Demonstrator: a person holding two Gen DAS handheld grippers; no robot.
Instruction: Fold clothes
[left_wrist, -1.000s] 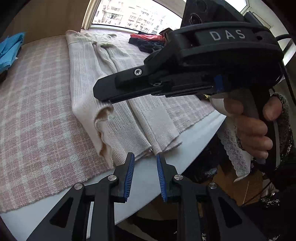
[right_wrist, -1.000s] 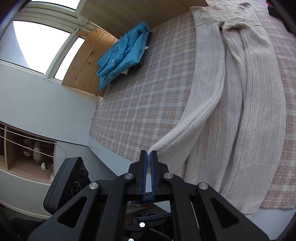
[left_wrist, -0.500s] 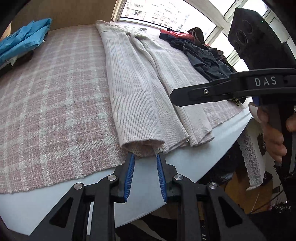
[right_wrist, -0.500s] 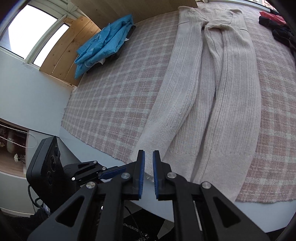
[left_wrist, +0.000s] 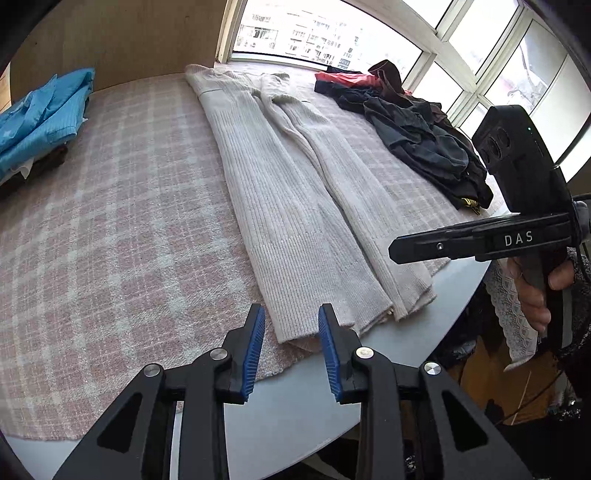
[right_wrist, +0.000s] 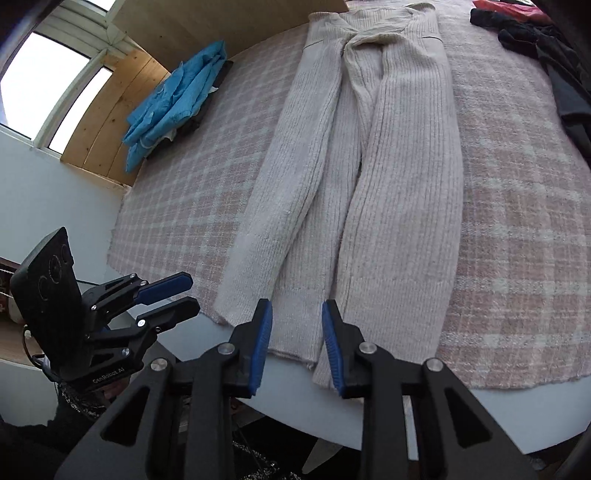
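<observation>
Cream ribbed knit garment (right_wrist: 373, 177) lies flat and lengthwise on the pink plaid cloth (right_wrist: 517, 236), hem at the table's near edge, folded into long narrow panels. Its far end is foreshortened, so neckline detail is unclear. Left gripper (left_wrist: 291, 347) and right gripper (right_wrist: 297, 341) both gape wide, empty, hovering just over the hem.

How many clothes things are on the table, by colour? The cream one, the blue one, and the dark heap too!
Cream knitted garment: 1
Blue clothes pile: 1
Dark clothes heap, with something red in it, too tangled to count its pieces: 1
Total: 3 lots of clothes on the plaid cloth.
</observation>
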